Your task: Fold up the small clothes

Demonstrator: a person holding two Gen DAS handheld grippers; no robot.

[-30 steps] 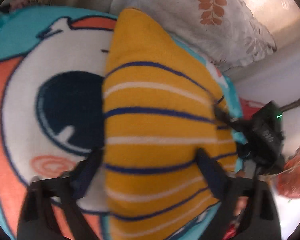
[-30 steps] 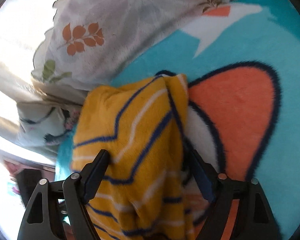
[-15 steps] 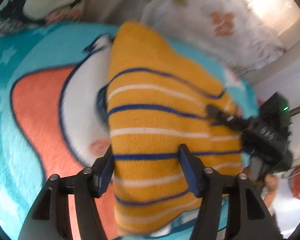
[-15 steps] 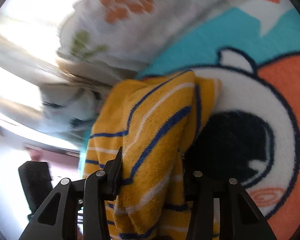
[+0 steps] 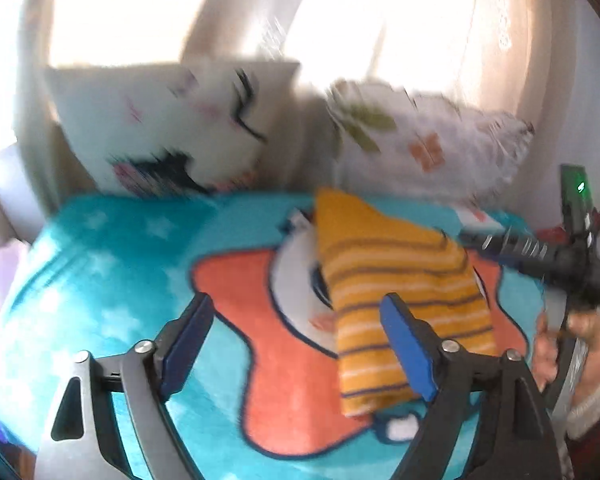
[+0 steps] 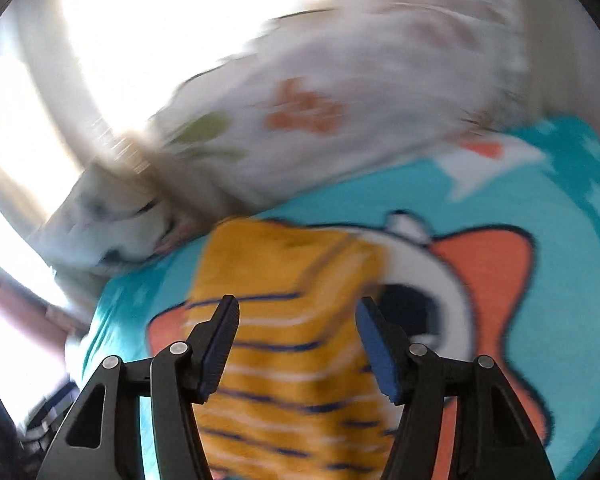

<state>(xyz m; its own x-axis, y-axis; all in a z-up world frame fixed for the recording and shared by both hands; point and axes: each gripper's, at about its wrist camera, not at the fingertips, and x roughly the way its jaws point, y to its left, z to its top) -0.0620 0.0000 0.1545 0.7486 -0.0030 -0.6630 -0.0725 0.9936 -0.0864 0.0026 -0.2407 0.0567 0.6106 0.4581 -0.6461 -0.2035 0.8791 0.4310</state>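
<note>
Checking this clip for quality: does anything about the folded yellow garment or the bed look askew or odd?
Nothing stands out. The striped yellow garment lies as a folded bundle on the cartoon blanket; both grippers, left and right, are open, not gripping it. Motion blur hides finer detail.

Strong daylight pours in from the far side, blowing out the windows (image 5: 132, 12) to pure white glare in both views. Motion blur smears the pillows (image 6: 340, 92) and the striped garment (image 6: 288, 320). Fisheye distortion bends the edges, and dark vignetting rings each frame.
</note>
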